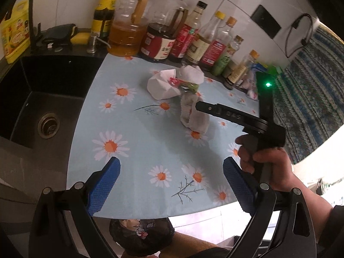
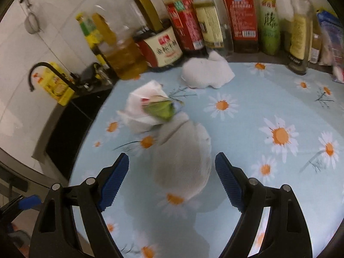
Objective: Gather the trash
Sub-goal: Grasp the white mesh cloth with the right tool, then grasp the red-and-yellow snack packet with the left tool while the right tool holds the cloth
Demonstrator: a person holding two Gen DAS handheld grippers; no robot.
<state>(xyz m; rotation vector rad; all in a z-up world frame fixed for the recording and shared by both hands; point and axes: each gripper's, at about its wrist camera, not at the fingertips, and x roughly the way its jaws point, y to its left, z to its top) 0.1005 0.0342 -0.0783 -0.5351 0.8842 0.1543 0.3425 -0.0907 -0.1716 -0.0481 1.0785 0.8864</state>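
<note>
Right gripper (image 2: 172, 169) wide open around crumpled tissue (image 2: 182, 161), seemingly untouched.

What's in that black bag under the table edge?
The black bag, seen from the left wrist, hangs open below the floral table. Crumpled paper and a bit of printed wrapper show at its mouth. Anything deeper is hidden by the table edge and the bag's folds.

open left gripper (image 1: 171, 179) above daisy-print tablecloth (image 1: 137, 142); crumpled tissues (image 1: 172, 83) beyond, right gripper (image 1: 200, 105) alongside
</note>
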